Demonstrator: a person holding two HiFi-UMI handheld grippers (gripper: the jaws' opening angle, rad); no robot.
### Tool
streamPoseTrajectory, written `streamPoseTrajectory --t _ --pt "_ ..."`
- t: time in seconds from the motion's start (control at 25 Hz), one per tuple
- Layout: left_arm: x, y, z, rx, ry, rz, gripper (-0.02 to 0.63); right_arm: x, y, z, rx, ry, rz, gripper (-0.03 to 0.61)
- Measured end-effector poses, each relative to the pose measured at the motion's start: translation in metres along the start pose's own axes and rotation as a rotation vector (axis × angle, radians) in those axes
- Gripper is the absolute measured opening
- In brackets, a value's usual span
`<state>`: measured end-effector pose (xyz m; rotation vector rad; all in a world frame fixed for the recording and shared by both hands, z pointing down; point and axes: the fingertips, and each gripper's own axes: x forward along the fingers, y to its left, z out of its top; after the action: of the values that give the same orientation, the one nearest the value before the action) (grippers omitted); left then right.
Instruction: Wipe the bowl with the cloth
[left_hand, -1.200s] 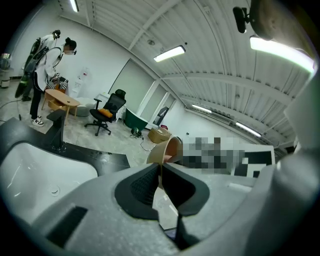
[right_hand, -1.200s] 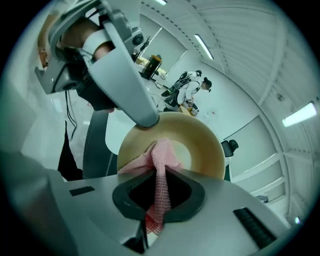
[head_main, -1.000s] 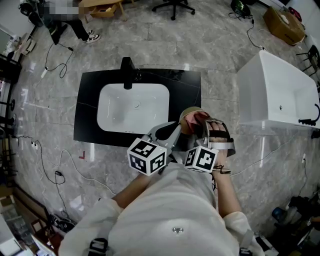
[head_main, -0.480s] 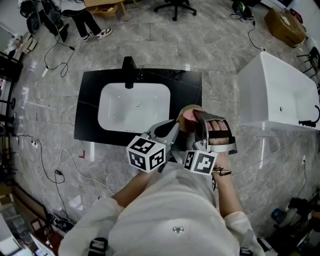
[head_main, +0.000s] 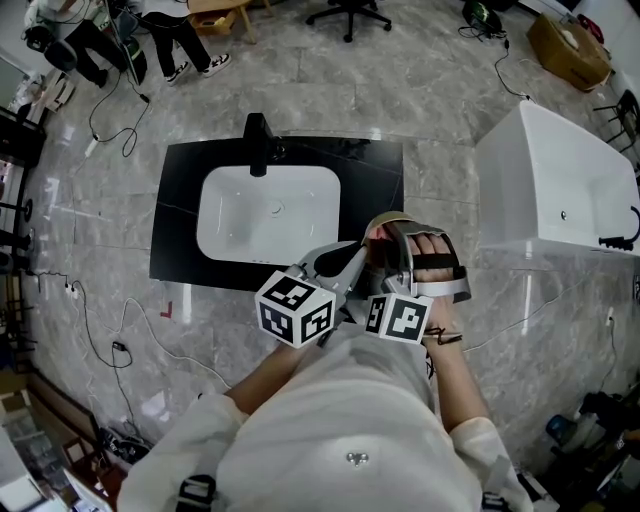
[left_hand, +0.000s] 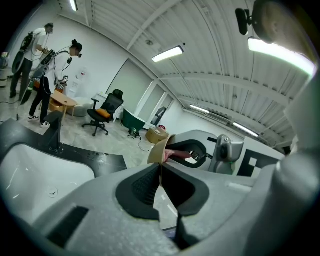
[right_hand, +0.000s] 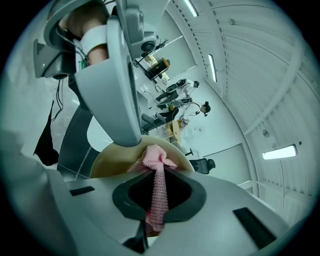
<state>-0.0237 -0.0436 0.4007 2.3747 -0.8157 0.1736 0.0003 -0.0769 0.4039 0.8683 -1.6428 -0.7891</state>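
Observation:
A tan bowl (head_main: 388, 222) is held tilted in the air above the marble floor, just right of the sink counter. My left gripper (head_main: 354, 259) is shut on the bowl's rim (left_hand: 160, 149), the thin edge pinched between its pads. My right gripper (head_main: 387, 252) is shut on a pink cloth (right_hand: 157, 190). The bunched end of the cloth (right_hand: 154, 156) presses against the inside of the bowl (right_hand: 111, 161). In the left gripper view the pink cloth (left_hand: 176, 154) shows in the bowl's mouth, with the right gripper (left_hand: 226, 153) behind it.
A black counter (head_main: 178, 215) holds a white sink (head_main: 262, 215) with a black faucet (head_main: 256, 140), to the left of and behind the bowl. A white bathtub (head_main: 555, 185) stands to the right. Cables (head_main: 110, 345) trail over the floor at left. People (head_main: 150, 30) stand at the far back.
My right gripper has shifted and rolled a little with the cloth inside the bowl, so less pink shows. The left gripper and bowl have stayed put. The people at the back have moved.

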Motion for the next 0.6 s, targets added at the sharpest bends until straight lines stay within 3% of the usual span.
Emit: streamPoseTrajectory --t 0.24,0.6 --pt "0.004 -0.002 0.004 0.021 0.008 -0.006 0.023 0.007 0.009 -0.001 -0.104 -0.089 0.062 0.015" --pt "0.005 -0.001 0.01 0.005 -0.023 -0.003 0.023 0.002 0.036 0.006 -0.113 -0.113 0.158 0.015"
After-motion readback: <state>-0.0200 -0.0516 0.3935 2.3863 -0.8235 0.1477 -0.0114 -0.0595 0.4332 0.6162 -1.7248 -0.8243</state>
